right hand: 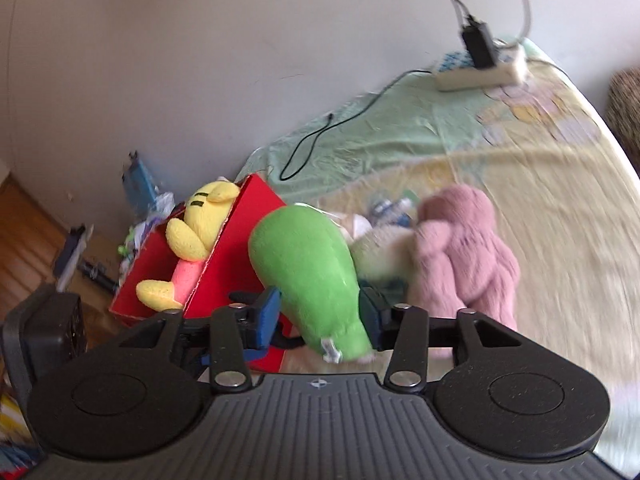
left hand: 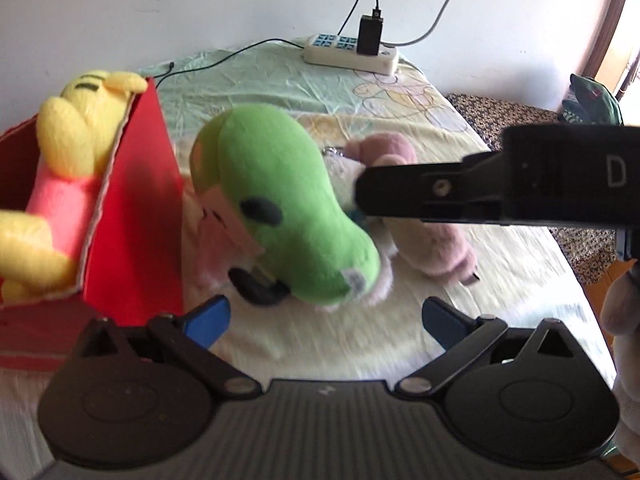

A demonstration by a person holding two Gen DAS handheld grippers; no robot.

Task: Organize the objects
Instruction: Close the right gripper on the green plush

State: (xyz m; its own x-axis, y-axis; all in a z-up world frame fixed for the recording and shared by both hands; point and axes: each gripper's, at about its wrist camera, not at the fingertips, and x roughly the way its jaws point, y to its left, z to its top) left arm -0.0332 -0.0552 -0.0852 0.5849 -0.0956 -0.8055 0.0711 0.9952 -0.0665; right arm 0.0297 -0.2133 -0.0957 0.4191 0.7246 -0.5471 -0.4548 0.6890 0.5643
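Observation:
A green plush toy is held between the blue fingers of my right gripper, which is shut on its lower end. In the left wrist view the same green plush toy hangs over the bed, and the right gripper reaches in from the right. My left gripper is open just below and in front of the plush, with nothing between its fingers. A red box on the left holds a yellow bear in a pink shirt. A pink plush lies behind the green one.
A pale plush lies partly hidden under the green and pink toys. A white power strip with a black charger and cables sits at the far end of the bed by the wall. The bed sheet stretches right. Floor clutter lies beyond the box.

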